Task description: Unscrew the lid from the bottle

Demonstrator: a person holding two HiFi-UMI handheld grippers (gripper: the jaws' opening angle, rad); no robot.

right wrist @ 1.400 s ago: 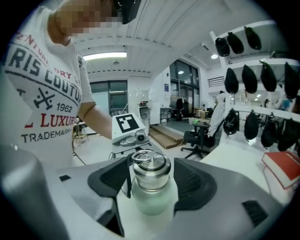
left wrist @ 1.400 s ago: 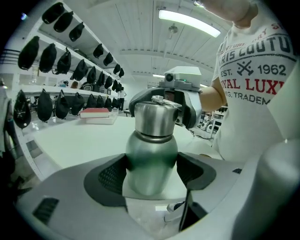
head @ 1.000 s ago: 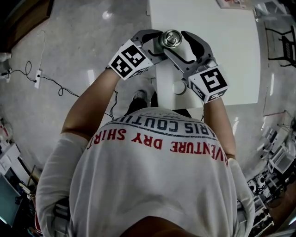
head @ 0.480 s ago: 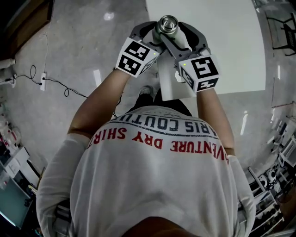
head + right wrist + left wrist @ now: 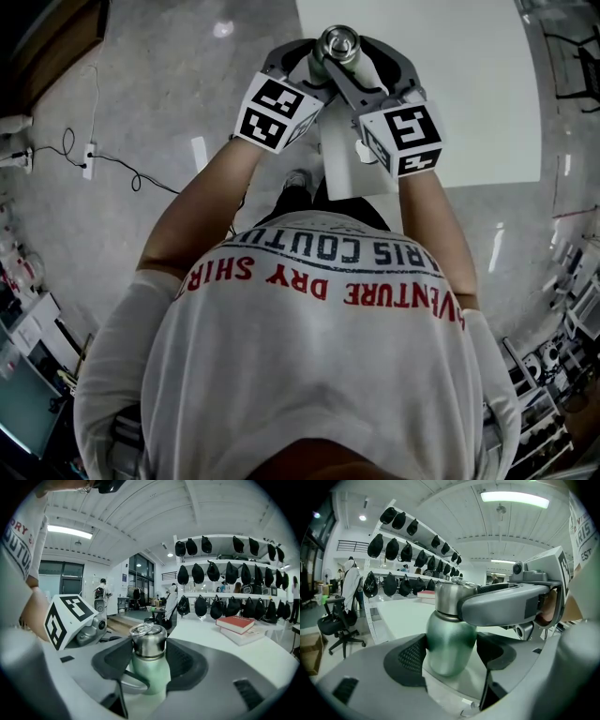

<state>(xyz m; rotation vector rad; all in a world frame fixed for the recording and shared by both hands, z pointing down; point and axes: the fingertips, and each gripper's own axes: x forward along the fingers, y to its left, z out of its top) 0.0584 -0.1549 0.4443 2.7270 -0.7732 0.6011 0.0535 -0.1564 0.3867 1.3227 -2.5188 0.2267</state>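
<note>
A pale green metal bottle point(image 5: 449, 644) with a steel lid point(image 5: 148, 641) is held upright above the near edge of the white table point(image 5: 450, 94). My left gripper point(image 5: 450, 654) is shut on the bottle's green body, with a pad pressed on each side. My right gripper point(image 5: 149, 644) reaches in from the other side at lid height. Its jaws are closing with the lid between them, and the pads stand close beside the lid. In the head view the lid point(image 5: 339, 44) shows from above, between the left gripper point(image 5: 323, 64) and the right gripper point(image 5: 351, 56).
Two stacked books point(image 5: 240, 626) lie on the table to the right. A wall rack of black caps point(image 5: 229, 573) runs behind it. An office chair point(image 5: 340, 625) stands on the left, and a cable point(image 5: 103, 164) trails over the floor.
Both grippers and the bottle have shifted a little left and farther from me. The right gripper's marker cube has turned, and its jaws have drawn in around the lid.
</note>
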